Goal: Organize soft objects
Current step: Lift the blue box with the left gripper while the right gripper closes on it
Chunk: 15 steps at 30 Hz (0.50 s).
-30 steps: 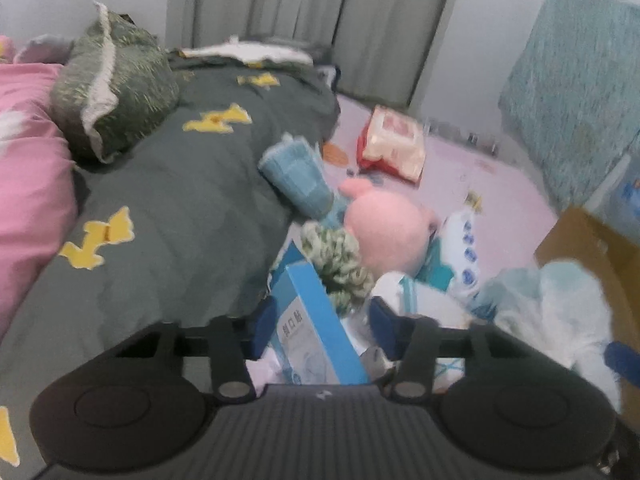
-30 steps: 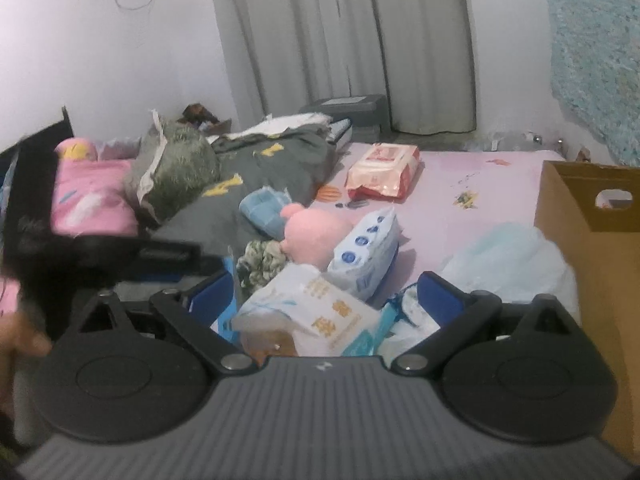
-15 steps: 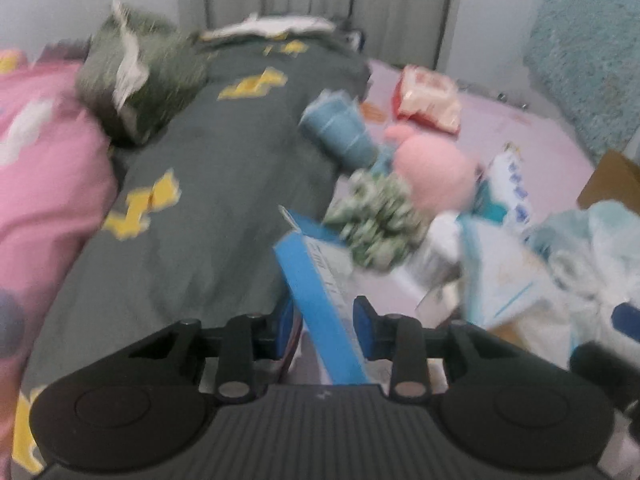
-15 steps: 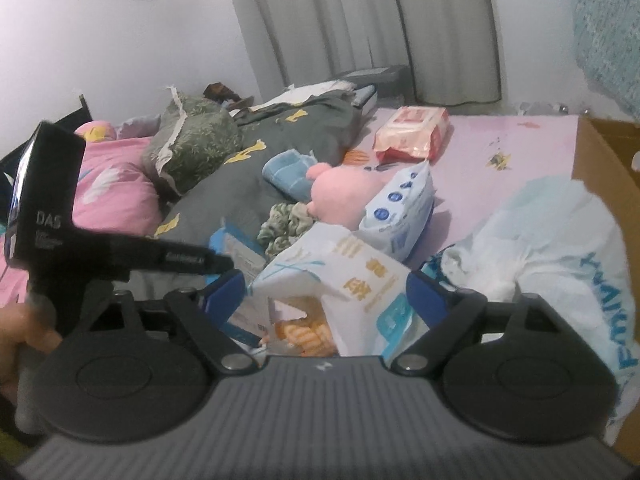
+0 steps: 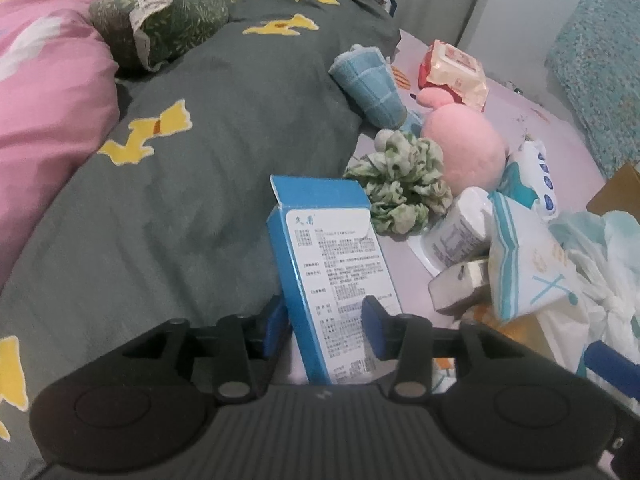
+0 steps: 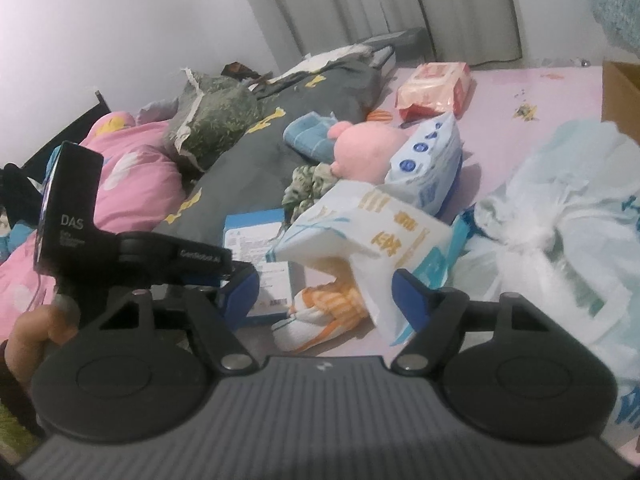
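- The left tool (image 5: 324,322) has its jaws opening around a tall blue-and-white printed cardboard box (image 5: 332,264). The box stands upright between the blue pads at the edge of the dark grey quilt with yellow figures (image 5: 208,168); the pads look just clear of its sides.
- The right tool (image 6: 326,290) has its jaws closing, spread wide on either side of a white soft tissue pack with gold lettering (image 6: 372,240); they do not press it yet.
- Under that pack lies a small orange-and-white striped cloth (image 6: 320,312).
- On the pink bed sheet (image 6: 520,136) beyond sit a round pink plush toy (image 5: 464,144), a green patterned scrunchie (image 5: 400,188) and a rolled blue checked towel (image 5: 368,84).
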Each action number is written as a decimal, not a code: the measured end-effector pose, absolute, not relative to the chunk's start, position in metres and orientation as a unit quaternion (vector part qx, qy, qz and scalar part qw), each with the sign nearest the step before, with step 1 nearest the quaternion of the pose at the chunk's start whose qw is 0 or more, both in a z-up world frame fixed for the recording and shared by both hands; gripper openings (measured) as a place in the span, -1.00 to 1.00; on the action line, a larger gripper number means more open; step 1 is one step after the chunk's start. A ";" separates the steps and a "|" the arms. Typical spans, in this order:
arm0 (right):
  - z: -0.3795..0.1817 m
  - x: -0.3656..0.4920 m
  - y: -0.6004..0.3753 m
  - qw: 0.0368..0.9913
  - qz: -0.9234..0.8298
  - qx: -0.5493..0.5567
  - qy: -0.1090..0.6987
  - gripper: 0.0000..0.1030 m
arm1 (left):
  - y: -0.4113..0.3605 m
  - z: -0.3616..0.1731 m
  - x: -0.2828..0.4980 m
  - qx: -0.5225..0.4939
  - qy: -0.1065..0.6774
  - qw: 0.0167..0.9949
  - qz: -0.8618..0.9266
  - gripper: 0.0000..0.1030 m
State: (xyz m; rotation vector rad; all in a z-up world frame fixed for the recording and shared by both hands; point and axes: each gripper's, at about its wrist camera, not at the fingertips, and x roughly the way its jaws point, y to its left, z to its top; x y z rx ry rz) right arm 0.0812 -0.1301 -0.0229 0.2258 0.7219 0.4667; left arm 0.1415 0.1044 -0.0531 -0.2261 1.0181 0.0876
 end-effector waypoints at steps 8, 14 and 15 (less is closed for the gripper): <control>-0.023 0.081 -0.128 0.901 0.232 0.111 0.350 0.40 | 0.111 -0.058 0.144 -0.147 0.491 0.858 0.036 -0.12; -0.023 0.082 -0.130 0.901 0.229 0.114 0.351 0.40 | 0.110 -0.047 0.140 -0.153 0.464 0.872 0.037 -0.40; -0.023 0.081 -0.130 0.901 0.229 0.115 0.351 0.40 | 0.109 -0.045 0.140 -0.146 0.460 0.875 0.039 -0.41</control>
